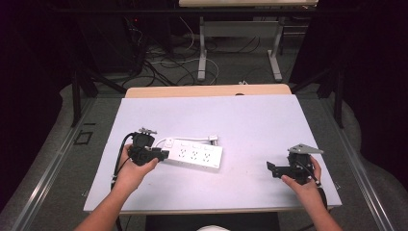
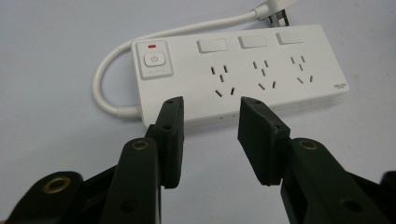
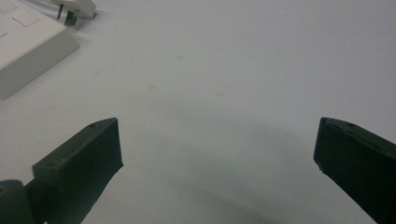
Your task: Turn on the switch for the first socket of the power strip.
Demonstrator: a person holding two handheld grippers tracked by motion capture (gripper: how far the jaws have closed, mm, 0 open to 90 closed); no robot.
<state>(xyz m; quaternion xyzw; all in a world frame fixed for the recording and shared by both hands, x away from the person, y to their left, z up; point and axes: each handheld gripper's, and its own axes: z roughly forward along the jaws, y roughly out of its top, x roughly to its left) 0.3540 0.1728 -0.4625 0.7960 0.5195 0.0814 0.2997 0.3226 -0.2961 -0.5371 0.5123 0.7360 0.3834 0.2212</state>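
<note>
the left claw [image 2: 210, 123] hovers partly spread at the power strip [image 2: 243, 70], apparently lining up to press something; the right claw [image 3: 217, 154] waits spread wide over bare bench [image 1: 250, 120].

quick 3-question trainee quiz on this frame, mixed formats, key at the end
1. True or false: the left gripper has its pads clamped on the power strip.
2. How many socket groups does the power strip have on its face? A) two B) three C) five
3. Fill in: in the right gripper view, the jaws of the right gripper stand wide apart over the bare ____.

Key
1. False. The jaws stand apart just short of the strip's near edge, with nothing between them.
2. B. Three groups, each with a rocker switch above it, plus a power button at the cable end.
3. table.
</note>
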